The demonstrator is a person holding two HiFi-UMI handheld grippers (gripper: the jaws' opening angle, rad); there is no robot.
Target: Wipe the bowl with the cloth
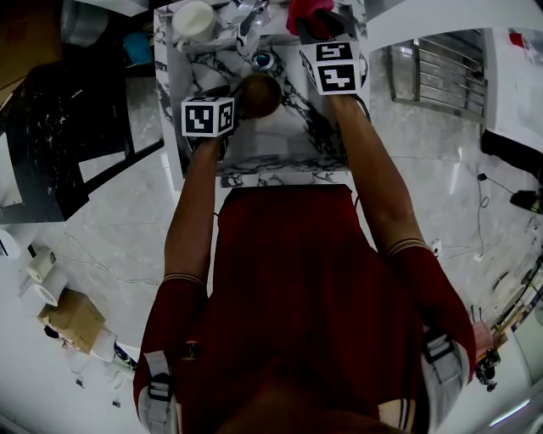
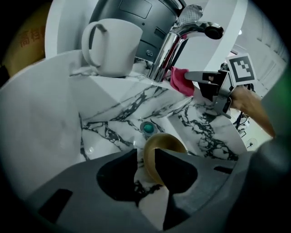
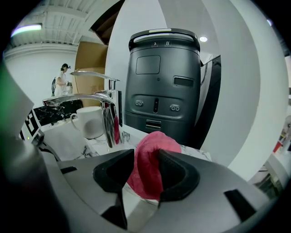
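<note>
One bowl [image 2: 164, 146], one cloth [image 3: 148, 169], probably one mug [image 1: 193, 20]

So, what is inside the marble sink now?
A brown bowl sits in the sink, close to the teal drain. What lies under the bowl cannot be seen.

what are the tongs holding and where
Nothing seems gripped: left tongs stand open astride the rim of the bowl, right tongs open around the red cloth.
</note>
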